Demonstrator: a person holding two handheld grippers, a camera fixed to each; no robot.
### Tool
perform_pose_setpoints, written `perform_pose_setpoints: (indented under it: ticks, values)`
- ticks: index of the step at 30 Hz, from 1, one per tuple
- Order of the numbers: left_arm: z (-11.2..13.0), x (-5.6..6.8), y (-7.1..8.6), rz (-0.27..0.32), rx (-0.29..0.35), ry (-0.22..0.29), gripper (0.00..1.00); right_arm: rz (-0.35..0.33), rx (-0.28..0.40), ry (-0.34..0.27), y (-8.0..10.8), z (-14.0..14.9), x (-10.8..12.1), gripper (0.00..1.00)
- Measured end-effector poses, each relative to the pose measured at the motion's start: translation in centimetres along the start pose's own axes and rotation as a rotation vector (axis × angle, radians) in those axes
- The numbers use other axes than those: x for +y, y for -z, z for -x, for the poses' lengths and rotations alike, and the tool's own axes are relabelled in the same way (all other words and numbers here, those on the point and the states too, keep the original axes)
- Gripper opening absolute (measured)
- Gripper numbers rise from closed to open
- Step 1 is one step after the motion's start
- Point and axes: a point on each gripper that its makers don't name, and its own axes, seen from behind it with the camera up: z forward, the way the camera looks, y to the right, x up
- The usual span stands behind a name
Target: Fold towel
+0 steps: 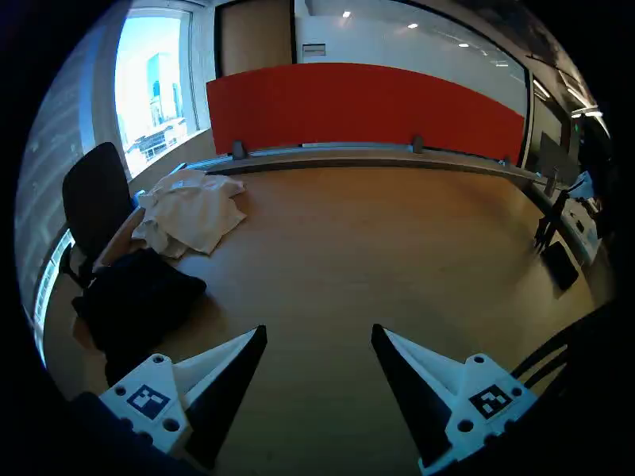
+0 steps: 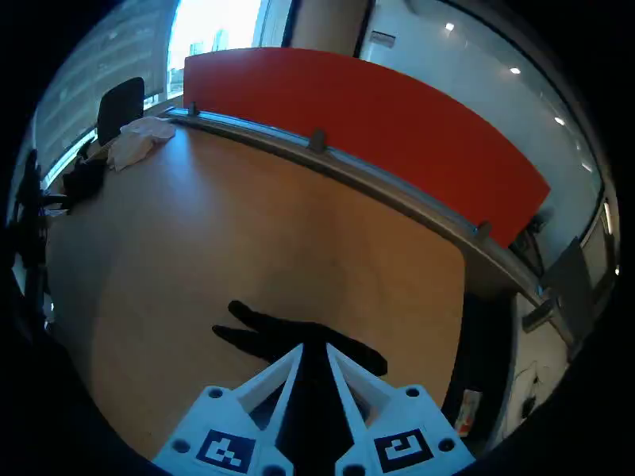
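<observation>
A black cloth (image 2: 262, 325) lies on the wooden bench (image 2: 238, 230), its near end pinched in the right tool (image 2: 314, 349) (fingers narrow). A crumpled white towel (image 1: 190, 210) sits at the bench's far corner, beside a dark heap (image 1: 135, 305). The left tool (image 1: 317, 337) gapes wide, empty.

centre: pale wooden table (image 1: 357, 238) lies bare and open ahead of left tool (image 1: 317, 333), jaws wide apart | far edge: long red partition panel (image 1: 357, 107) walls it off | left corner: crumpled white towel heap (image 1: 190, 210), black cloth bundle (image 1: 135, 305) and black office chair (image 1: 95, 194) crowd passage | right edge: small dark upright object (image 1: 548, 226) | right tool (image 2: 313, 349): flat black cloth (image 2: 262, 325) at its tips
</observation>
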Motion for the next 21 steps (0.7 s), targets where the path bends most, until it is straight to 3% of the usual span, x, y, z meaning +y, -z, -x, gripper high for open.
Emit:
perform_pose_setpoints:
  ticks: [10, 21]
  values:
    - [-0.1, 0.0, 0.2, 0.002, 0.001, -0.006, 0.98, 0.004, -0.027, -0.003, 1.0, 2.3, 0.8, 0.05]
    - [-0.4, 0.4, 0.4, 0.007, 0.004, -0.015, 0.98, 0.012, -0.117, 0.003, 2.6, 8.3, 1.2, 0.05]
